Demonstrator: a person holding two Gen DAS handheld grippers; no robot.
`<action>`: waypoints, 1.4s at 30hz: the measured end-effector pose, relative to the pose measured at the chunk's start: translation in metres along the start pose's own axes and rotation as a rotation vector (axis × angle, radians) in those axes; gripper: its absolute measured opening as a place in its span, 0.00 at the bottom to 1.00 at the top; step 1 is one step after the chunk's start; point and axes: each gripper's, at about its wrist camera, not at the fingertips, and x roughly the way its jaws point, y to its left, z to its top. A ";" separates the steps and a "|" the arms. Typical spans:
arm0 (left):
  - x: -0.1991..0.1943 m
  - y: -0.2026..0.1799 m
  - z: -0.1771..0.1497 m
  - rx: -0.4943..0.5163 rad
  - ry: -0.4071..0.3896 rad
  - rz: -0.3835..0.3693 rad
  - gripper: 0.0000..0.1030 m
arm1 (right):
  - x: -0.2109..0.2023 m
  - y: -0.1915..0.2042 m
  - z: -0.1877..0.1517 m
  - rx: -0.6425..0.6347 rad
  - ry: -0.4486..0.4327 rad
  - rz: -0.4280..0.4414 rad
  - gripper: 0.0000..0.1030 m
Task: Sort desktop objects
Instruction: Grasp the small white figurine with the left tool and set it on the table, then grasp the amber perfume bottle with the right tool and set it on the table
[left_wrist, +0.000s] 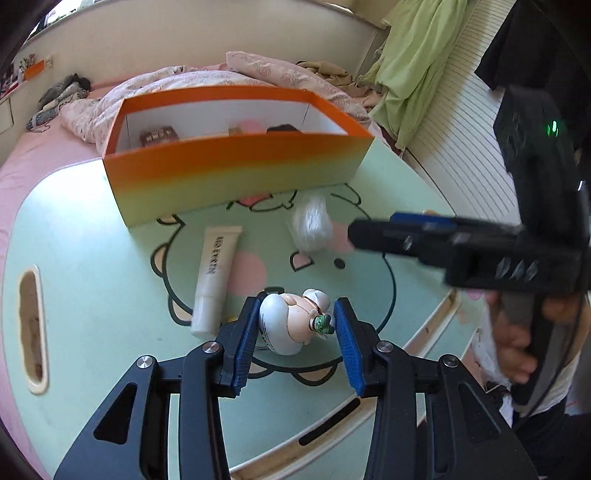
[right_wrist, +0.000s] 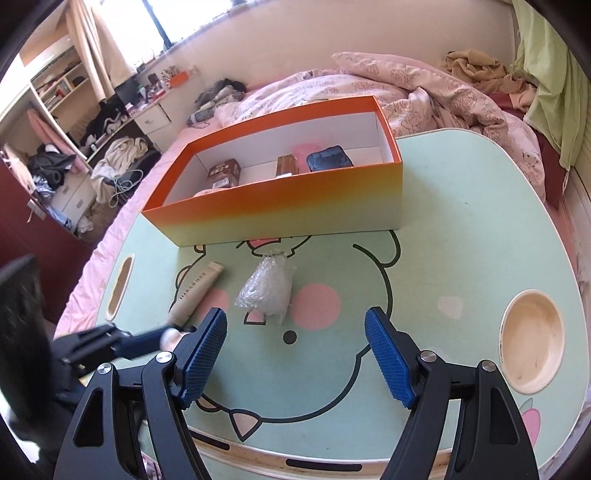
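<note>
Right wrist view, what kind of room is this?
Most likely a bedroom: the green lap table sits on a bed with a rumpled floral quilt, and shelves and clothes piles line the far wall.

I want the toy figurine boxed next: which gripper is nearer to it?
Left. The left gripper has its open jaws on either side of the toy figurine. The right gripper hangs open further along the table, facing the clear plastic bag.
</note>
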 end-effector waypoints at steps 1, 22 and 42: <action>0.001 0.000 -0.002 -0.002 -0.005 -0.004 0.42 | -0.001 -0.002 0.003 0.012 0.004 0.015 0.74; -0.058 0.032 -0.015 -0.127 -0.209 -0.015 0.61 | 0.124 0.031 0.164 -0.176 0.383 -0.103 0.28; -0.066 0.052 -0.015 -0.204 -0.217 -0.023 0.61 | 0.061 0.043 0.147 -0.200 0.167 -0.027 0.16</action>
